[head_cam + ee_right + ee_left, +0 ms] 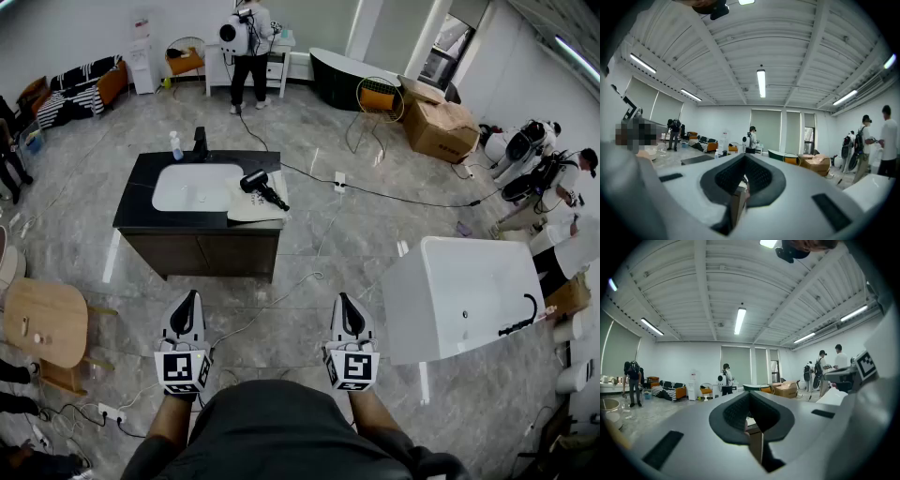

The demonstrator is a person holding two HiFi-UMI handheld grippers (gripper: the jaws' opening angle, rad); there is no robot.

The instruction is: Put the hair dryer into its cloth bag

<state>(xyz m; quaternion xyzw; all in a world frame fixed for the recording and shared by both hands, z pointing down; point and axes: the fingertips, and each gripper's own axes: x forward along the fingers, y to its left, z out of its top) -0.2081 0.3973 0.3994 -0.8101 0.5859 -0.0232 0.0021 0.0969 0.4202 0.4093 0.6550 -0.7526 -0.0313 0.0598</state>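
Note:
A black hair dryer (262, 187) lies on a pale cloth bag (255, 202) at the right end of a dark vanity counter (136, 202), well ahead of me in the head view. My left gripper (186, 302) and right gripper (347, 304) are held side by side low over the floor, far short of the counter. Both point level, jaws shut, nothing between them. In the left gripper view my left gripper (749, 423) shows its jaws together, and in the right gripper view my right gripper (742, 187) does the same. The dryer's cord (375, 195) runs off to the right across the floor.
A white basin (197, 187) with tap and a bottle (175, 146) sits in the counter. A white bathtub (464, 298) stands to the right, a wooden stool (45, 322) to the left. Cardboard boxes (441, 127), chairs and several people stand around the room's edges. Cables cross the floor.

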